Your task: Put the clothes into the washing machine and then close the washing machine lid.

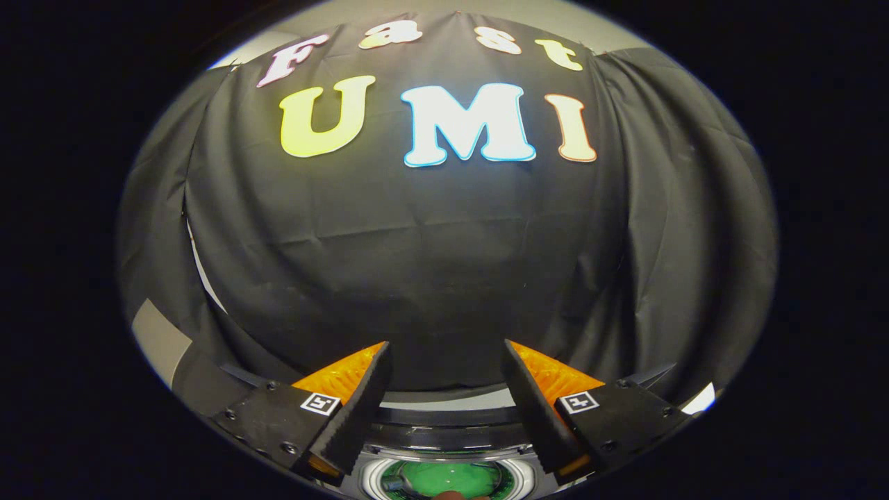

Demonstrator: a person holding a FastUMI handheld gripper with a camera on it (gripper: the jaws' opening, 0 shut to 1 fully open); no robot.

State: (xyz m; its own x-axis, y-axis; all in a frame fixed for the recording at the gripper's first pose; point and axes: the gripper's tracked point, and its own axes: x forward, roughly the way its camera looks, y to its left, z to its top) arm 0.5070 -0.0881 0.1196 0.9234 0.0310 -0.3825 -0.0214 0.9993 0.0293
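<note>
Where tongs point(444, 361) gape: washer point(448, 476) beneath.

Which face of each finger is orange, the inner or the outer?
The outer face; the inner faces, toward the gap, are black and ribbed. The gripper is open, holding nothing, over the washing machine.

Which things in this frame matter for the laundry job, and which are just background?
Job:
- gripper: fingers apart, nothing between them, raised toward the wall
- washing machine: dark rim below the fingers, round opening with green inside; I cannot tell what the green is

Background:
- black cloth wall beyond the fingers
- pale surface at the wall's foot
</note>
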